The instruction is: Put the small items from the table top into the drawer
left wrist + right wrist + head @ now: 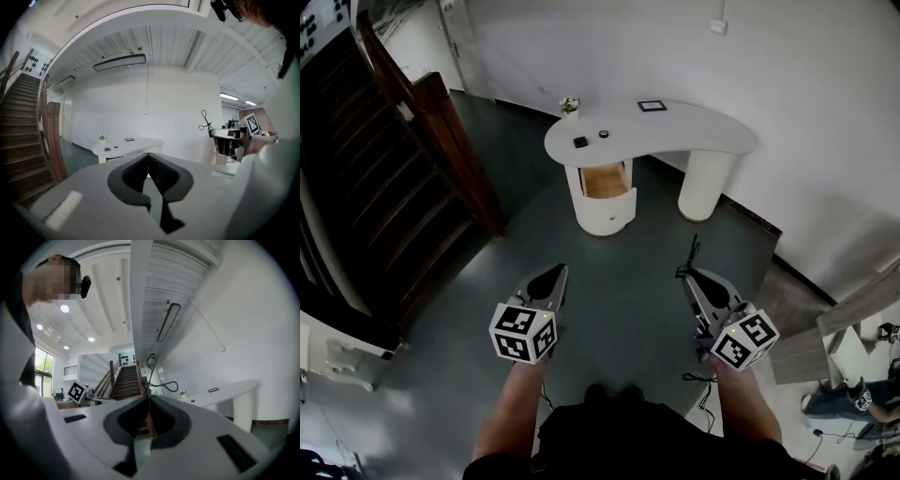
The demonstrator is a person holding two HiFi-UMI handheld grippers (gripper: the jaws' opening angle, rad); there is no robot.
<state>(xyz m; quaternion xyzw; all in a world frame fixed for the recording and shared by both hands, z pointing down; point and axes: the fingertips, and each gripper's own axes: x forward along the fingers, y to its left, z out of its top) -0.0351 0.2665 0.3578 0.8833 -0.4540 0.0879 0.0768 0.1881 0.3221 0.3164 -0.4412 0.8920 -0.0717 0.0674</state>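
A white curved table [694, 131] stands far ahead across the floor. On its top lie a small black square item [581, 142], a small round black item [604, 134] and a flat dark frame [652, 106]. Under the top, the drawer [607, 180] of the rounded pedestal is pulled open. My left gripper [560, 270] and right gripper [684, 273] are held low and well short of the table, both shut and empty. The left gripper view shows the left gripper [148, 154] shut, with the table [140, 145] small in the distance. In the right gripper view the right gripper [149, 397] is shut too.
A dark wooden staircase [384, 178] with a railing fills the left side. A small potted plant [570, 106] sits at the table's back left. Wooden boards [853, 319] and a seated person [853, 398] are at the right. Grey floor [619, 272] lies between me and the table.
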